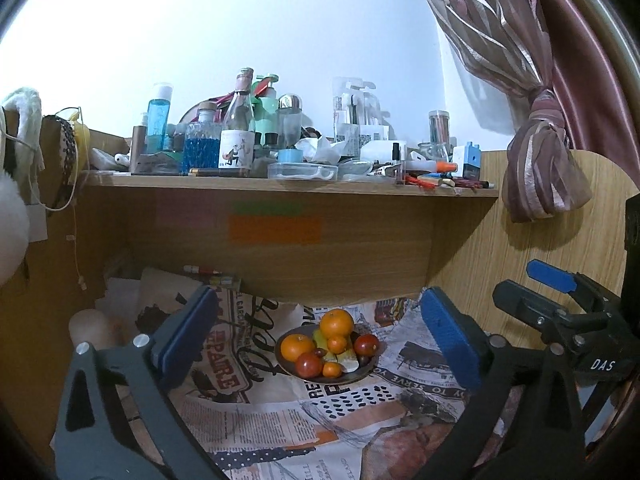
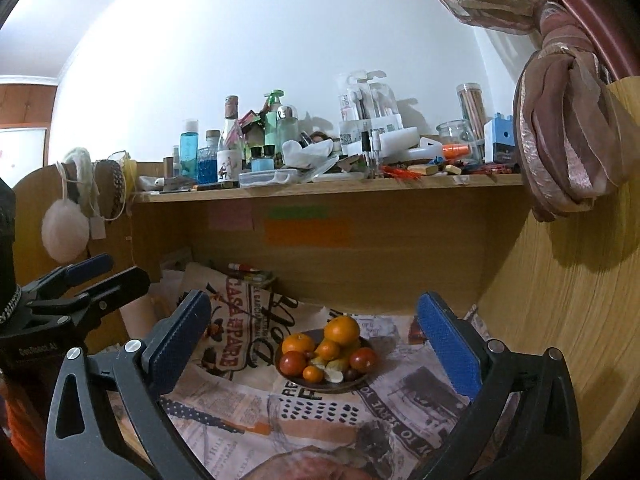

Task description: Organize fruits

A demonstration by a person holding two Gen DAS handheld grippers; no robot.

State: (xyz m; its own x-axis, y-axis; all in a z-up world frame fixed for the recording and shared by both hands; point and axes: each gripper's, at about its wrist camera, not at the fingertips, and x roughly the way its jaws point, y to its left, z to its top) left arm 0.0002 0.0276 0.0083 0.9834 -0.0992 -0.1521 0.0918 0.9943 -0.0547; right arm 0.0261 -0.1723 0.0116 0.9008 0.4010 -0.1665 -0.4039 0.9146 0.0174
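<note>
A dark plate (image 1: 352, 377) sits on a newspaper-print cloth under a wooden shelf, heaped with fruit. A large orange (image 1: 337, 322) tops the pile, with another orange (image 1: 297, 347), two red fruits (image 1: 309, 364) and pale yellow pieces around it. My left gripper (image 1: 319, 312) is open, its blue pads wide apart, short of the plate and holding nothing. In the right wrist view the same plate (image 2: 320, 388) and top orange (image 2: 341, 330) lie ahead of my right gripper (image 2: 313, 298), which is also open and empty. Each gripper shows at the edge of the other's view.
The shelf (image 1: 288, 186) above is crowded with bottles, jars and pens. A knotted curtain (image 1: 540, 152) hangs on the right against a wooden side panel (image 2: 560, 300). A white pompom (image 2: 64, 228) hangs at the left. The printed cloth (image 1: 320, 420) covers the desk.
</note>
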